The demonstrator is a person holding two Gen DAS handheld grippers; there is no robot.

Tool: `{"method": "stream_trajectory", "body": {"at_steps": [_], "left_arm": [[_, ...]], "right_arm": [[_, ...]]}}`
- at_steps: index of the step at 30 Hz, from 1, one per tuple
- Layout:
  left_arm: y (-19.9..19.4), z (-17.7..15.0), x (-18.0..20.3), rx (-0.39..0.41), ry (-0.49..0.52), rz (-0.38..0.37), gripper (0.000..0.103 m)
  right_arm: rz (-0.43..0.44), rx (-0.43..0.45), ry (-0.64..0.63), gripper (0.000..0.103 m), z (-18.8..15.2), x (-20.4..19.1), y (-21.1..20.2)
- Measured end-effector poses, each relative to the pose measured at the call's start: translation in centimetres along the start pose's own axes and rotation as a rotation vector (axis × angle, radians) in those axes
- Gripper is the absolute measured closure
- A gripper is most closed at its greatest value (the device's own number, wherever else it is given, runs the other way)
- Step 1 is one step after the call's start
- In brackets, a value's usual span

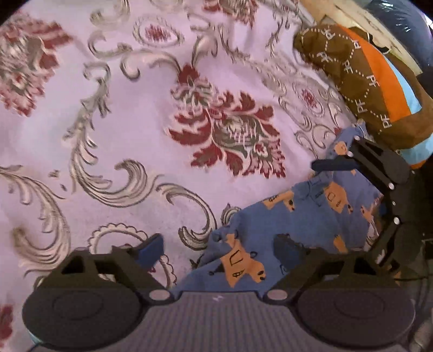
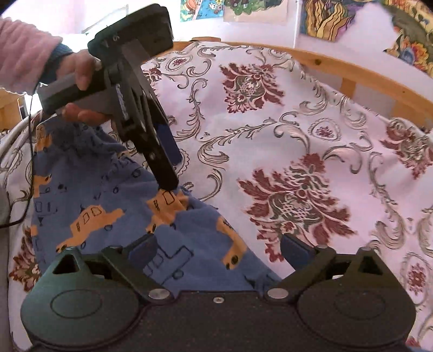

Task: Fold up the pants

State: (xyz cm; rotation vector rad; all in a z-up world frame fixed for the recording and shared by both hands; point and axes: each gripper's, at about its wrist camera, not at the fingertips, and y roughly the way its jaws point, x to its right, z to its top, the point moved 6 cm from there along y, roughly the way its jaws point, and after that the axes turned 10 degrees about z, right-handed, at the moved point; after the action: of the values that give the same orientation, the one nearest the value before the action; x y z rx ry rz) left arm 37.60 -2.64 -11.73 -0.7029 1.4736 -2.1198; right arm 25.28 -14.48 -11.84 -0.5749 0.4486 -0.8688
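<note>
Blue pants (image 2: 108, 195) printed with orange cars lie crumpled on a floral bedsheet (image 2: 270, 130). In the right wrist view my right gripper (image 2: 219, 249) hovers open over the pants' near edge, with nothing pinched between its blue pads. A hand (image 2: 81, 67) holds the left gripper at the upper left, and one of its fingers (image 2: 165, 173) points down at the pants' upper edge. In the left wrist view the left gripper (image 1: 220, 247) stands open above the pants (image 1: 311, 205), its pads not pressing on the cloth. One of the right gripper's fingers (image 1: 334, 163) shows over the cloth at the right.
A brown pillow (image 1: 365, 81) with orange and light blue stripes lies beyond the pants. A wooden bed rail (image 2: 351, 70) curves along the far side, with pictures (image 2: 324, 16) on the wall behind it. A thin black cable (image 2: 31, 162) hangs down at the left.
</note>
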Motion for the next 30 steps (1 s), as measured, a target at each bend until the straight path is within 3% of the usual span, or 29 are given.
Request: {"method": "stream_trajectory", "body": {"at_steps": [2, 4, 7, 10, 13, 15, 17, 21, 23, 25, 26, 27, 30], "left_arm": [[0.8, 0.0, -0.3, -0.031, 0.023, -0.020, 0.032], [1.6, 0.1, -0.5, -0.060, 0.033, -0.030, 0.054], [2.6, 0.3, -1.2, -0.104, -0.005, -0.052, 0.077], [2.6, 0.6, -1.5, -0.091, -0.048, -0.080, 0.088], [2.4, 0.7, -1.4, -0.088, -0.062, -0.088, 0.089], [2.0, 0.8, -1.4, -0.073, -0.055, -0.084, 0.089], [1.4, 1.0, -1.4, -0.055, -0.053, -0.087, 0.090], [1.3, 1.6, -2.1, -0.019, -0.075, -0.092, 0.090], [2.3, 1.8, -3.0, -0.066, -0.139, -0.128, 0.090], [3.0, 2.1, -3.7, -0.089, -0.189, -0.148, 0.089], [3.2, 2.1, -3.7, -0.095, -0.189, -0.151, 0.089], [3.3, 2.1, -3.7, -0.100, -0.179, -0.147, 0.090], [3.2, 2.3, -3.3, -0.093, -0.143, -0.119, 0.090]], "right_arm": [[0.024, -0.003, 0.010, 0.012, -0.1, -0.1, 0.3], [0.038, -0.012, 0.002, 0.015, -0.5, -0.6, 0.8], [0.019, -0.021, 0.014, 0.019, -0.8, -0.2, 2.0], [0.012, 0.007, 0.081, 0.025, -0.2, 1.0, 2.5], [0.012, 0.010, 0.147, 0.044, 0.4, 2.2, 3.2], [0.008, -0.023, 0.170, 0.077, 0.1, 2.9, 4.0], [0.000, -0.031, 0.167, 0.097, -0.1, 3.1, 4.0], [-0.023, -0.011, 0.161, 0.099, -0.1, 3.0, 3.6], [-0.028, -0.019, 0.159, 0.097, -0.4, 3.1, 4.0], [-0.051, -0.023, 0.141, 0.082, -0.4, 3.0, 4.2], [-0.077, -0.012, 0.125, 0.066, -0.3, 2.9, 4.0], [-0.088, -0.002, 0.110, 0.057, -0.1, 2.6, 3.7], [-0.094, 0.035, 0.072, 0.056, 0.2, 1.6, 2.6]]}}
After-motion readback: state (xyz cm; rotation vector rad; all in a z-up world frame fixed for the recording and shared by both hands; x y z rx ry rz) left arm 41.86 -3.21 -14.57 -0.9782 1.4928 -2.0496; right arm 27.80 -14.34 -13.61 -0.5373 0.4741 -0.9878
